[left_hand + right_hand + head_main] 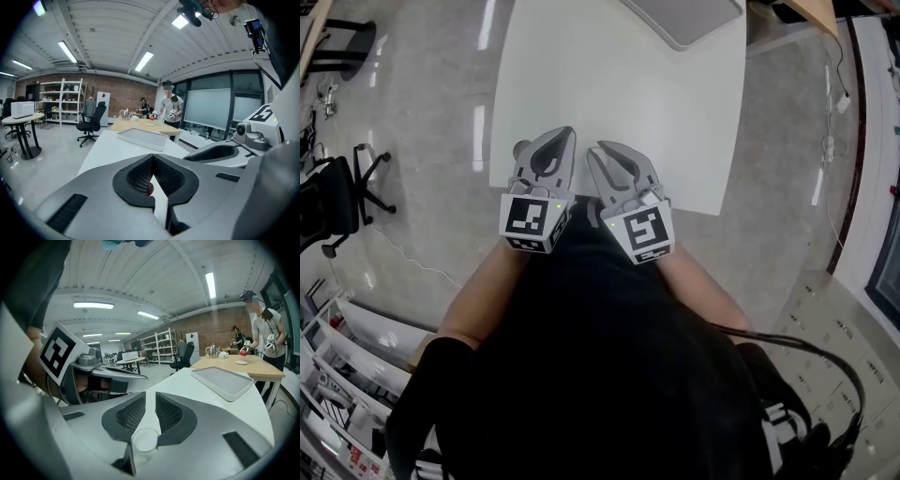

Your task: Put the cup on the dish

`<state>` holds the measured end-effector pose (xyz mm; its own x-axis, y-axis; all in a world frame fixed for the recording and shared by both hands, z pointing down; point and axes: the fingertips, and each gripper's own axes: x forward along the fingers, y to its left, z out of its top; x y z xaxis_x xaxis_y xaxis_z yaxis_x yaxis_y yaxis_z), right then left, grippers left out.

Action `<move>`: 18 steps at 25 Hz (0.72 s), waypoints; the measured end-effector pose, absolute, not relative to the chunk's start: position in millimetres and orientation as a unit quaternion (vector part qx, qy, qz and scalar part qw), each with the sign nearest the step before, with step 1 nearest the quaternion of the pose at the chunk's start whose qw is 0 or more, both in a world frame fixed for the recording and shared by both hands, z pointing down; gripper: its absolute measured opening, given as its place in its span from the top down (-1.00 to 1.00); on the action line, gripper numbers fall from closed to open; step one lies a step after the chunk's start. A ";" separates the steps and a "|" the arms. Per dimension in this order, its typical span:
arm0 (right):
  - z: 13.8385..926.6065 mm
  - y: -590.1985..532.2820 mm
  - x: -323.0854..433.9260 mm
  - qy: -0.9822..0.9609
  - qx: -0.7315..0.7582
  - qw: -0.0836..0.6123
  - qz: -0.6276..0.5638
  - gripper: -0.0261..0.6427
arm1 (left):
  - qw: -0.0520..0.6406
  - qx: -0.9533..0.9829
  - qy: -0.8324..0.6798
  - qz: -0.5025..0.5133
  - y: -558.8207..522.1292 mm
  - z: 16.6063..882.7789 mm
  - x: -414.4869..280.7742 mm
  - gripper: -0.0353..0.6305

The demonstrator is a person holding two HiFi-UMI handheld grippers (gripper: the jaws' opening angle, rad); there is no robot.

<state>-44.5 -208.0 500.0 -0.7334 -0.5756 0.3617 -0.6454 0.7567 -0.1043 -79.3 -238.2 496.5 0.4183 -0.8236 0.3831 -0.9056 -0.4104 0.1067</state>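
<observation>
L gripper [566,133], R gripper [600,148] both shut; red cup [243,352] (prob.) far ahead on wooden table [263,368].

Both grippers at near edge of table [675,112], left gripper [568,132] just beside right gripper [602,148]. Tray [143,138] sits on table's far end: dead ahead of left gripper, ahead and off to right of right gripper. Second table [253,369] behind tray, person [268,333] standing at it. Office chair [91,123] on floor, ahead-left of left gripper. Round table [21,121] further left, box [21,109] on top. Shelves [63,101] behind chair, way back.
</observation>
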 end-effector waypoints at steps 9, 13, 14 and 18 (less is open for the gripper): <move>545.8 -211.9 -67.3 -0.913 0.304 0.219 0.163 0.28 | 0.185 0.842 -0.484 0.150 -258.2 530.0 -91.7 0.90; 572.0 -208.8 -71.4 -0.902 0.305 0.249 0.177 0.20 | 0.193 0.847 -0.472 0.151 -264.5 541.4 -99.6 0.90; 578.5 -208.2 -70.6 -0.899 0.307 0.256 0.180 0.19 | 0.194 0.848 -0.470 0.151 -266.3 543.5 -101.0 0.90; 593.8 -205.8 -65.1 -0.893 0.310 0.263 0.195 0.18 | 0.196 0.852 -0.461 0.153 -270.4 546.2 -98.1 0.90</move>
<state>-65.1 -205.8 593.8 -0.6694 -0.4514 0.5900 -0.6564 0.7314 -0.1851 -98.1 -270.4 546.2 0.5278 -0.7261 0.4406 -0.8457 -0.4975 0.1931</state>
